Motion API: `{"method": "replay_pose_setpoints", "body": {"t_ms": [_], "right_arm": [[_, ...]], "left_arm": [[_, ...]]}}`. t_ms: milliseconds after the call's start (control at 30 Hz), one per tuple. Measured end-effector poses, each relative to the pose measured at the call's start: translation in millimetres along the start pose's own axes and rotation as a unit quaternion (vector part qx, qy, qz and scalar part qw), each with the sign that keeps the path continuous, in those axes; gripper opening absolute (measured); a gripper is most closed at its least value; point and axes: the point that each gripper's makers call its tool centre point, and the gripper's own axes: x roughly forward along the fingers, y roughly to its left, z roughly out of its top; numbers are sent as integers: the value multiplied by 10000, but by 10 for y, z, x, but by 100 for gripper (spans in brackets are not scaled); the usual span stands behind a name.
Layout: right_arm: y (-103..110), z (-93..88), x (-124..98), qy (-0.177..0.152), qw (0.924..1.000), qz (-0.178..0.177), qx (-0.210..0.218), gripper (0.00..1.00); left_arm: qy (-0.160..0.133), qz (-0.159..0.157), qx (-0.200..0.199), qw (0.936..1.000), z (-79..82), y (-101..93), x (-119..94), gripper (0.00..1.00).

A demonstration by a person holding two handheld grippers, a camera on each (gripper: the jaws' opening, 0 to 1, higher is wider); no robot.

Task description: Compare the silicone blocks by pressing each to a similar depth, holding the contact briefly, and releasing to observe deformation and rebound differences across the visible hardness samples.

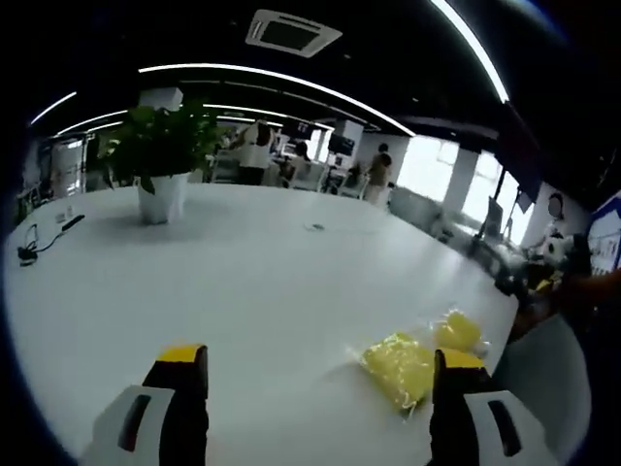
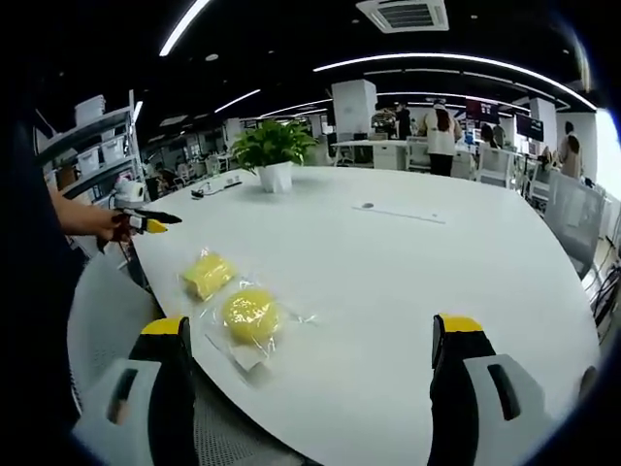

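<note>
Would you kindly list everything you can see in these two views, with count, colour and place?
silicone blocks: two, yellow, in clear wrap, near the table edge; second one
table: one, white, large
potted plant: one, green in a white pot, far side of the table
cable: one, dark, at the table's far edge
shelving: one unit holding pale boxes, beyond the table
people: several, standing in the background
left gripper: yellow-tipped, jaws wide apart, holding nothing
right gripper: yellow-tipped, jaws wide apart, holding nothing
</note>
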Motion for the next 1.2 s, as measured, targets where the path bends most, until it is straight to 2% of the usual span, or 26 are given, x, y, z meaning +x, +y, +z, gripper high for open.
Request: {"method": "replay_pose_setpoints", "body": {"t_ms": [67,233,333,667,767,967,1067,1200], "right_arm": [[11,-43,-6,39,10000,0,32,97],[3,-71,-23,46,9999,-38,91,97],[-12,-75,-31,42,9999,-43,97,97],[-37,-80,-22,81,9998,-19,152,97],[-14,-72,-14,80,9998,19,163,97],[-13,-83,-13,101,9998,29,163,97],[-20,-82,-18,99,9998,26,189,97],[-37,-82,-21,99,9998,13,198,97]], "left_arm": [[42,-36,43,10000,-9,-56,-27,100],[79,-184,645,9977,52,-277,-102,100],[81,-258,829,9962,76,-362,-125,100],[-26,-248,737,9970,142,-387,-161,100],[-71,-225,605,9979,177,-393,-157,100],[-398,-207,23,9990,382,-399,-97,100],[-449,-251,-117,9986,478,-449,-47,100],[-338,-380,-5,9987,508,-557,55,100]]}}
